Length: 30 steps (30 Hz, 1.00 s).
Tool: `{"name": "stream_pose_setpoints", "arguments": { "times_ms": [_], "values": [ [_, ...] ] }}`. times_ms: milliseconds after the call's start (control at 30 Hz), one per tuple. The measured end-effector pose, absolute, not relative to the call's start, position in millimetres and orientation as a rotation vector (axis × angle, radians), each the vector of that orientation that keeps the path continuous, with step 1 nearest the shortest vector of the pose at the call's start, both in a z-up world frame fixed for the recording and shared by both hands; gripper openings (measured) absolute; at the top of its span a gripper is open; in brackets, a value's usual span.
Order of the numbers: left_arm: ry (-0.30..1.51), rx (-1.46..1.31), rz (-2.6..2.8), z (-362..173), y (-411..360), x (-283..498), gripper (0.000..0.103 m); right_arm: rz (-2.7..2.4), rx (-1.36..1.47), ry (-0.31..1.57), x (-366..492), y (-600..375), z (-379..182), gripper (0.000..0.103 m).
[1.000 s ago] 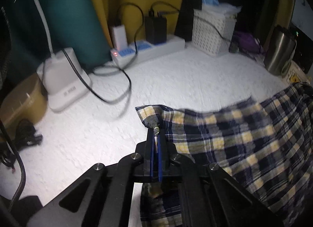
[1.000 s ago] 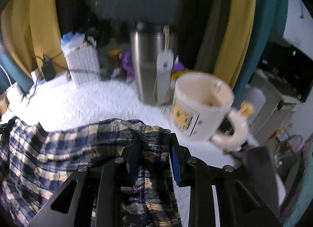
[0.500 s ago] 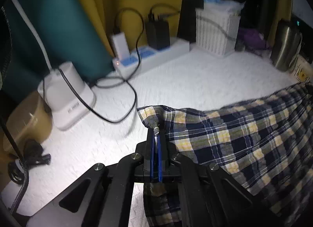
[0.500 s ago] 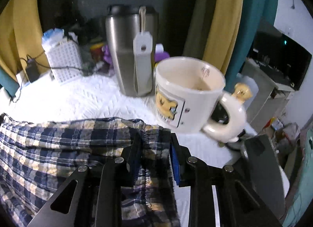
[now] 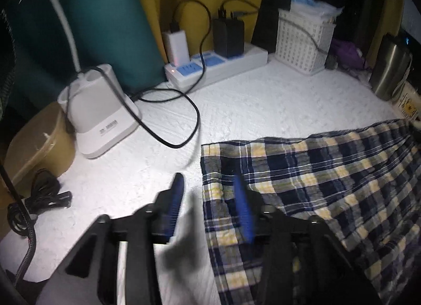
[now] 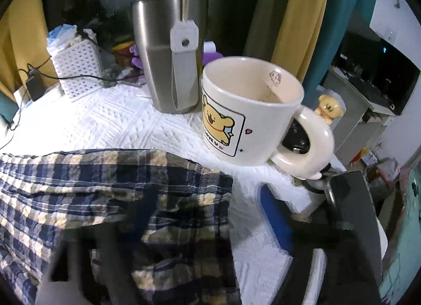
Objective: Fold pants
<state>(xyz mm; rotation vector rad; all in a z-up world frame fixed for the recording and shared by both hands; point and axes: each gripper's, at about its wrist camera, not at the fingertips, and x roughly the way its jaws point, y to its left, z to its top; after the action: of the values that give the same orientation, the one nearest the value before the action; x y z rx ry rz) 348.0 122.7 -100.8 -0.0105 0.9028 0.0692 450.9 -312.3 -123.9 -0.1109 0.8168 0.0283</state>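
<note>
Left wrist view, plaid pants (image 5: 329,173) flat, lengthwise left-right, hem left.

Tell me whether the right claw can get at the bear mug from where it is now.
Probably yes: the right claw is open, and only bare white cloth lies between it and the bear mug.

Left gripper (image 5: 209,189) and right gripper (image 6: 202,199) fingers just opened, plaid pants (image 5: 329,186) released
</note>
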Motion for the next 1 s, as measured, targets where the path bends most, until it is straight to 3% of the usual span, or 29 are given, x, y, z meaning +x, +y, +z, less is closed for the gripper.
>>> {"name": "stream_pose_setpoints", "arguments": {
  "times_ms": [533, 1000],
  "values": [
    [0.799, -0.043, 0.071, -69.2, 111.7, 264.4, 0.047, 0.052, -0.145, 0.725, 366.8, -305.4, -79.6, 0.087],
    [0.76, -0.092, -0.071, -70.9, 69.6, 184.1, 0.047, 0.141, -0.12, 0.734, 277.6, -272.4, -90.0, 0.086]
  ]
}}
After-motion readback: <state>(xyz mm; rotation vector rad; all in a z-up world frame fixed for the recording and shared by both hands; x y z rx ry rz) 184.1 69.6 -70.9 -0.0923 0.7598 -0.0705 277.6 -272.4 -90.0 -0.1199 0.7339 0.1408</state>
